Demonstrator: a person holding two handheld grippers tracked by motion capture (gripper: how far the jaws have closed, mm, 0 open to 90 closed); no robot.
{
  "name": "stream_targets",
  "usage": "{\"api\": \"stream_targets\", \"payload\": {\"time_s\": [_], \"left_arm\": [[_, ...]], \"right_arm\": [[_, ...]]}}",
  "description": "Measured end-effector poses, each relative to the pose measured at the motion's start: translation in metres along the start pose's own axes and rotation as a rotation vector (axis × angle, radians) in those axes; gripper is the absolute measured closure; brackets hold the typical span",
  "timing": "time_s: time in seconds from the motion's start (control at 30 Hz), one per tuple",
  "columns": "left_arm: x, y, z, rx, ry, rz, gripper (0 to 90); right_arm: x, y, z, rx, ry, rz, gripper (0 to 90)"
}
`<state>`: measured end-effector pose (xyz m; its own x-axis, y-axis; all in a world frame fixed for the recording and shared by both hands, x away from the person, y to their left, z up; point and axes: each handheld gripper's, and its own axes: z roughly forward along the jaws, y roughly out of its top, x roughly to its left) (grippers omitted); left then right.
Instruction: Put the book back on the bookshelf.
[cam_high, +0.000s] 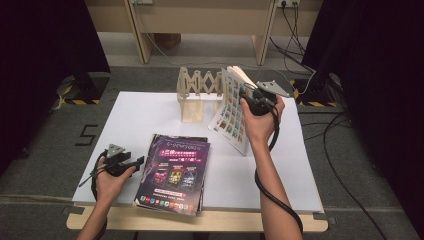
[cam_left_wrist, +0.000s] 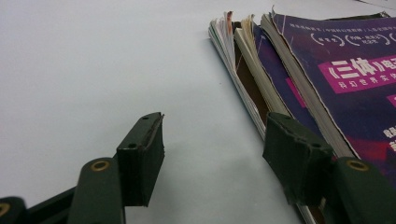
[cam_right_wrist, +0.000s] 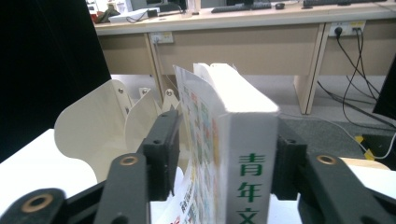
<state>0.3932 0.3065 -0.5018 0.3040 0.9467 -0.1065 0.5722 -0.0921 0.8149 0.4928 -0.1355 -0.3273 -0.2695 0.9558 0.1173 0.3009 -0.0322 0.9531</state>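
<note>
A thick white book (cam_high: 232, 107) with a colourful picture cover stands upright, tilted, at the right end of a pale wooden accordion rack (cam_high: 196, 95). My right gripper (cam_high: 250, 97) straddles its spine from the near side. In the right gripper view the book (cam_right_wrist: 243, 121) stands between the jaws of my right gripper (cam_right_wrist: 224, 149), which is open; the loose cover hangs in the gap on the left. My left gripper (cam_high: 137, 161) rests open on the white board beside a stack of purple magazines (cam_high: 175, 172). In the left gripper view my left gripper (cam_left_wrist: 215, 154) has one jaw over the edge of the magazines (cam_left_wrist: 327, 79).
A white board (cam_high: 150, 110) covers the tabletop. The rack's curved dividers (cam_right_wrist: 93, 126) stand left of the book. Cables (cam_high: 345, 180) trail over the grey floor at the right. A wooden desk (cam_high: 200, 20) stands beyond the table.
</note>
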Motion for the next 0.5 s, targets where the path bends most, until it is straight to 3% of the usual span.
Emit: {"api": "stream_targets", "payload": {"time_s": [0.13,0.3,0.5], "left_arm": [[0.000,0.000,0.000,0.000,-0.001,0.000,37.3],[0.000,0.000,0.000,0.005,0.000,0.003,37.2],[0.000,0.000,0.000,0.006,0.001,0.004,37.3]], "right_arm": [[-0.004,0.004,0.010,0.018,-0.004,0.019,52.6],[-0.013,0.010,0.020,0.093,0.018,0.031,64.3],[-0.016,0.012,0.023,0.126,0.016,0.035,71.6]]}}
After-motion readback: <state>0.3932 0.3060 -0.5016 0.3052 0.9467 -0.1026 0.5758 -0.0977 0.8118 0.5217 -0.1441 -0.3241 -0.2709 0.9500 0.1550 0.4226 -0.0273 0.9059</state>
